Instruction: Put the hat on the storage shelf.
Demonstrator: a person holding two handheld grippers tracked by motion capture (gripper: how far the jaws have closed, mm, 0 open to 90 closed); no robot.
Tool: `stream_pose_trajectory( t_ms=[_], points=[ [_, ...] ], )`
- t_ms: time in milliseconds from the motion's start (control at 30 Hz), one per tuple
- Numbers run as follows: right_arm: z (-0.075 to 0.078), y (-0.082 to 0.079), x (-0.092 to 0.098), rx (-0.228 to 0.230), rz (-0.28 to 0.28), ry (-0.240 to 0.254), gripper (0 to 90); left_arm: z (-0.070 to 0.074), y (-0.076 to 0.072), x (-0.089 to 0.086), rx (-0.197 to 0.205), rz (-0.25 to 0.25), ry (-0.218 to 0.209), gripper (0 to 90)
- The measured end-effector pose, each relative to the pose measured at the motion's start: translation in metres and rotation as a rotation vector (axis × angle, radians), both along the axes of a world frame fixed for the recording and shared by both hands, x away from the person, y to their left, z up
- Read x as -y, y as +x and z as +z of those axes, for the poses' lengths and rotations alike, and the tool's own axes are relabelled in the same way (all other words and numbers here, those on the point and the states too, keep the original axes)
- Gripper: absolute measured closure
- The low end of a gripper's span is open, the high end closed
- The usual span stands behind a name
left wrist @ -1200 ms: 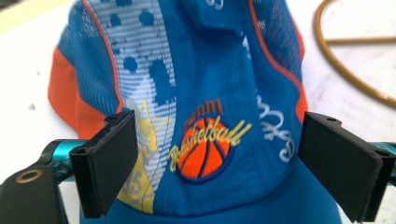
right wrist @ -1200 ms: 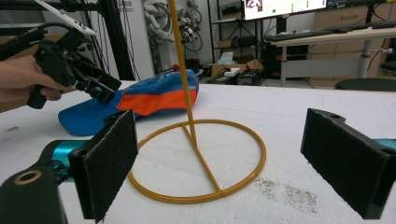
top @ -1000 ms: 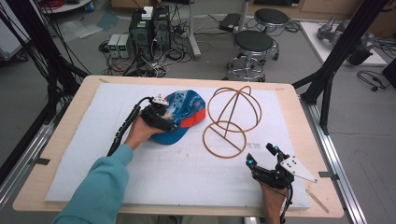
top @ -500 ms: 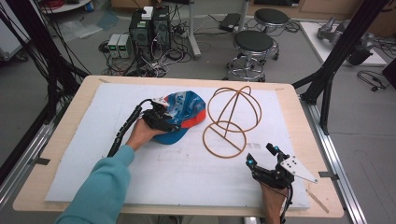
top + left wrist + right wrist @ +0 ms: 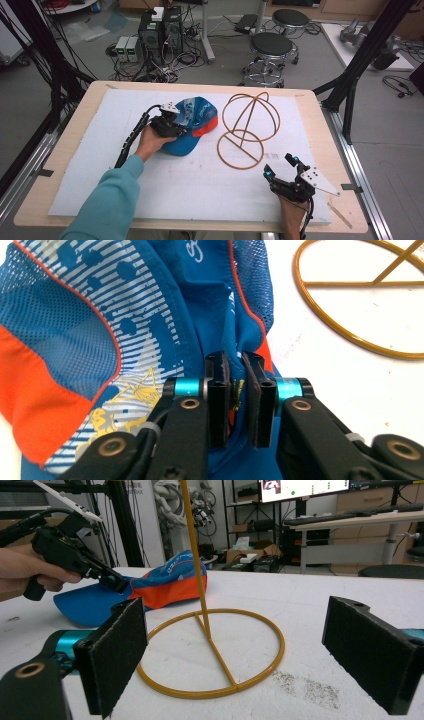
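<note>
Now we are pinching cap (image 5: 125, 330) fabric in left gripper (image 5: 240, 390), jaws just closing; cap lying on worktop (image 5: 190, 195) just left of wire stand (image 5: 247, 130). Right gripper (image 5: 282, 167) waiting open, nearer stand.

Lab, computer towers (image 5: 159, 31) amid floor cables, stools (image 5: 270, 46), black frame rig (image 5: 361, 54)

cap (image 5: 192, 127) on table (image 5: 75, 150), stand (image 5: 247, 130) right
</note>
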State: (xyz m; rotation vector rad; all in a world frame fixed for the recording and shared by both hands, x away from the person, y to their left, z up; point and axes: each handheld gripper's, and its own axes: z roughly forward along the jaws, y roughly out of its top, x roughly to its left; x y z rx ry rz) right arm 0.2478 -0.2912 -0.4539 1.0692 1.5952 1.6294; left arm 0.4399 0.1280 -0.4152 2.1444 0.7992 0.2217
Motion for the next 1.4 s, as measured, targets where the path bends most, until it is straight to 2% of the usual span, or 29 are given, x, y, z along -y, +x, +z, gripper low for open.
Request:
stream_pose_trajectory(
  t_ms=[167,467,667,867,1000,1067,1300,1400],
  points=[
    [0.000,0.000,0.000,-0.004,0.000,0.001,10.0,0.010,-0.006,0.001,0.052,-0.011,-0.018,85.2],
    [0.000,0.000,0.000,-0.004,-0.001,-0.004,10.0,0.034,-0.016,-0.008,0.104,-0.013,-0.080,85.6],
    [0.000,-0.001,-0.001,-0.005,-0.002,-0.006,10.0,0.053,-0.020,-0.021,0.132,0.019,-0.125,85.6],
    [0.000,-0.001,-0.001,0.000,-0.003,-0.010,10.0,0.071,-0.023,-0.029,0.168,0.038,-0.131,85.6],
    [0.000,-0.001,-0.001,0.001,-0.002,-0.012,10.0,0.081,-0.025,-0.030,0.185,0.038,-0.176,85.7],
    [0.000,-0.001,-0.001,0.002,-0.003,-0.012,10.0,0.086,-0.026,-0.029,0.199,0.037,-0.176,85.7],
    [0.000,-0.001,-0.001,-0.003,0.000,-0.008,10.0,0.110,-0.027,-0.021,0.240,0.040,-0.222,85.6],
    [0.000,-0.001,-0.001,-0.003,0.000,-0.007,10.0,0.119,-0.028,-0.016,0.255,0.030,-0.223,85.7]
  ],
)
